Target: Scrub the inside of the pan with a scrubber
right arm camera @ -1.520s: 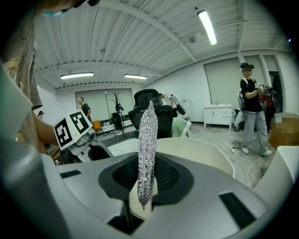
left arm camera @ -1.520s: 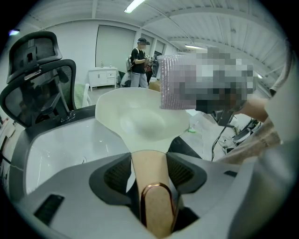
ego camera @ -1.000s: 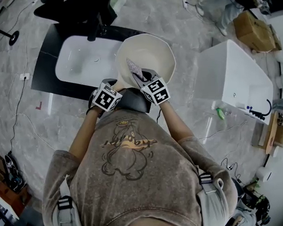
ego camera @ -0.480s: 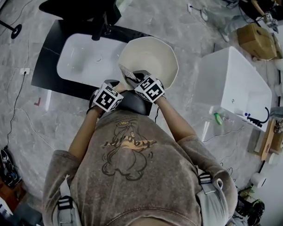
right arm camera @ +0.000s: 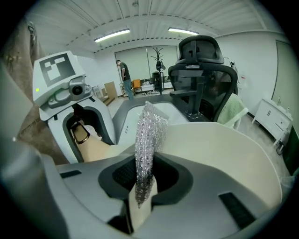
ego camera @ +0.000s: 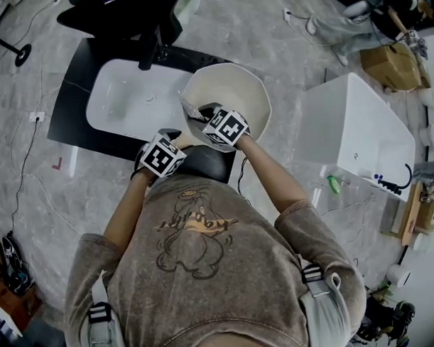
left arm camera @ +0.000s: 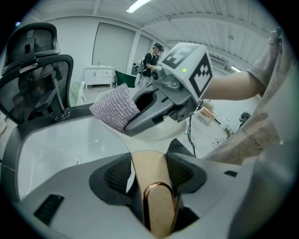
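A cream pan (ego camera: 235, 87) is held up beside a white sink. Its tan handle (left arm camera: 150, 179), with a copper loop at the end, lies between the jaws of my left gripper (ego camera: 177, 141), which is shut on it. My right gripper (ego camera: 203, 115) reaches over the pan's near rim and is shut on a silvery mesh scrubber (ego camera: 192, 107). The scrubber (right arm camera: 148, 135) sticks up from the jaws against the pan's inner wall (right arm camera: 224, 149). From the left gripper view the right gripper (left arm camera: 140, 116) and scrubber (left arm camera: 114, 109) hang over the pan.
The white sink basin (ego camera: 125, 98) sits in a black counter (ego camera: 66, 114) left of the pan. A black office chair (ego camera: 119, 12) stands behind it. A white cabinet (ego camera: 357, 125) is at the right. Cables run over the marble floor.
My right gripper has carried the scrubber leftward along the pan's near inner wall. The left gripper and the handle have stayed almost still.
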The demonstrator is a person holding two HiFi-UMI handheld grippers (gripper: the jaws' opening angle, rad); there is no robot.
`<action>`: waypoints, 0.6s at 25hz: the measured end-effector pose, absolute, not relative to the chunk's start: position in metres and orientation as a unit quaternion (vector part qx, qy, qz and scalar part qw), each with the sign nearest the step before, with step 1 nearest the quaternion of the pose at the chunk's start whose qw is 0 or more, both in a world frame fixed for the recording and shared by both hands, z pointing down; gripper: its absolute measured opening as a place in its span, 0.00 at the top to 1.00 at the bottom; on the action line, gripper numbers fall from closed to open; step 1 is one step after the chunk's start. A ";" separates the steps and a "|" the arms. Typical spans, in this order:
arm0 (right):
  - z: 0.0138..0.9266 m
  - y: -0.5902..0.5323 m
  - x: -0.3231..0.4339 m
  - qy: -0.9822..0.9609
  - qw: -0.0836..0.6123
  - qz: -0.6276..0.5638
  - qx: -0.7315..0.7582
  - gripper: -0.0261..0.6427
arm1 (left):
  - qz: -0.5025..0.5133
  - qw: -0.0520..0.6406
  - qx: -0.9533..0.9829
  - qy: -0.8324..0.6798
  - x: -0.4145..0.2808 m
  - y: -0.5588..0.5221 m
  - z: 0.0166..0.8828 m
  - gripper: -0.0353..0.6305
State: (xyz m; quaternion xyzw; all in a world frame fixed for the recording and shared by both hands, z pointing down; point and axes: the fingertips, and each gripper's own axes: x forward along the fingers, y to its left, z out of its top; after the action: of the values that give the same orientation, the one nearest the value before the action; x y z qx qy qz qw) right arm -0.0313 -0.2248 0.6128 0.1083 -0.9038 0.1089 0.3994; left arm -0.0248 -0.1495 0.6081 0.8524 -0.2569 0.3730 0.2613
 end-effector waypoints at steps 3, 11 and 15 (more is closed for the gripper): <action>0.617 -0.235 -0.037 -0.901 0.405 0.105 0.112 0.84 | 0.375 0.263 0.852 -0.253 -0.025 -0.150 0.608 0.57; 0.631 -0.259 -0.048 -0.897 0.403 0.088 0.160 0.84 | 0.378 0.265 0.854 -0.238 -0.025 -0.151 0.608 0.57; 0.636 -0.284 -0.044 -0.890 0.398 0.079 0.207 0.83 | 0.375 0.269 0.856 -0.233 -0.022 -0.148 0.608 0.57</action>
State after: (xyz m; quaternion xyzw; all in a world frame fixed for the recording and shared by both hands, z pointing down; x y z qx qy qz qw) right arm -0.0436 -0.2844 0.6355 0.2068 -0.8903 0.0793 0.3979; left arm -0.0221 -0.1485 0.6079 0.8560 -0.2330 0.3753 0.2686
